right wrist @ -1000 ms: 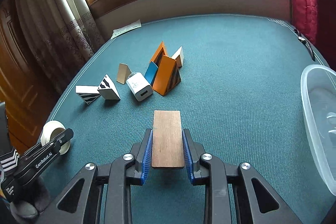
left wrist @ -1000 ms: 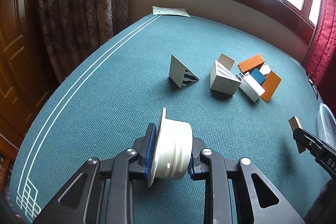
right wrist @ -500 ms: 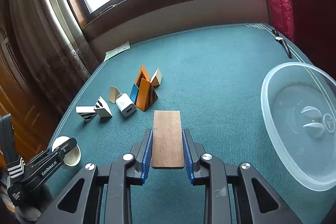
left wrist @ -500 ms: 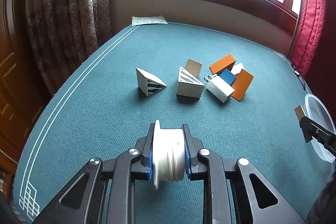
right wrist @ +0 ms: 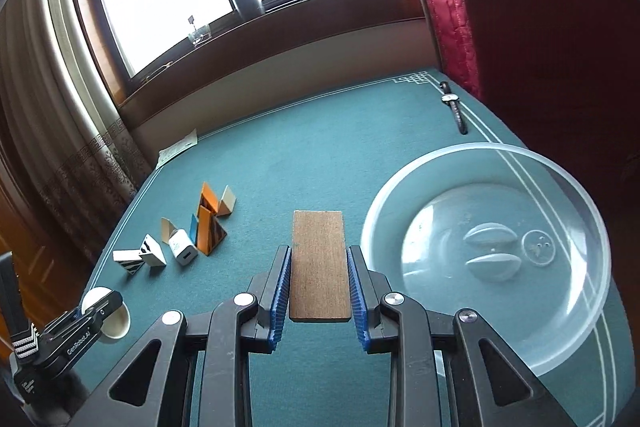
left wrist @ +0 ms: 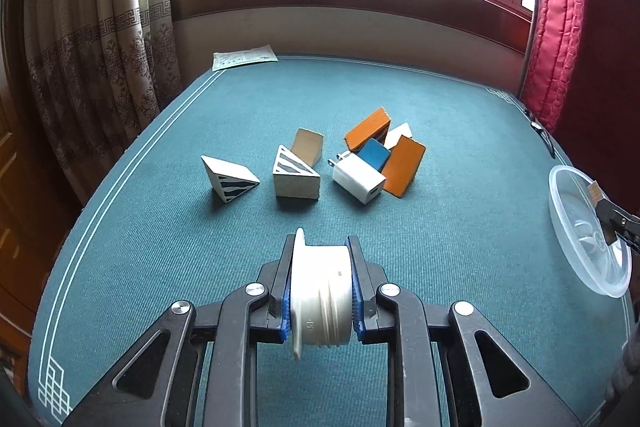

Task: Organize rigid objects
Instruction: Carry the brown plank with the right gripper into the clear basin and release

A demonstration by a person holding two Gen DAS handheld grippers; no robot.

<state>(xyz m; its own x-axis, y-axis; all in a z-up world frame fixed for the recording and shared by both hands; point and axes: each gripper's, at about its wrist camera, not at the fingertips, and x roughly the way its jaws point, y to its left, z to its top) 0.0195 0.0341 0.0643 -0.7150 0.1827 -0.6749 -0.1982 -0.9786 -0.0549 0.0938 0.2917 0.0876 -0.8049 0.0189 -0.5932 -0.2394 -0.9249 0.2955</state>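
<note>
ribbed white plastic spool [left wrist: 320,297] pinched in left gripper [left wrist: 320,291] fingers, flat brown wood plank [right wrist: 319,265] clamped in right gripper [right wrist: 319,283], clear round plastic bowl [right wrist: 576,343] on teal felt bench [right wrist: 320,155]

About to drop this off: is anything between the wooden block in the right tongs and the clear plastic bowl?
Nothing visible. The wooden block, held in the right tongs, has only bare green cloth between it and the clear plastic bowl beside it.

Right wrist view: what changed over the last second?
The right tool, shut on the wooden block, swung toward the clear plastic bowl, now almost wholly in view beside it. The left tool kept its grip on the white spool, which rolled from tilted to square. Nothing was released. The block pile on the green cloth stayed put.
</note>
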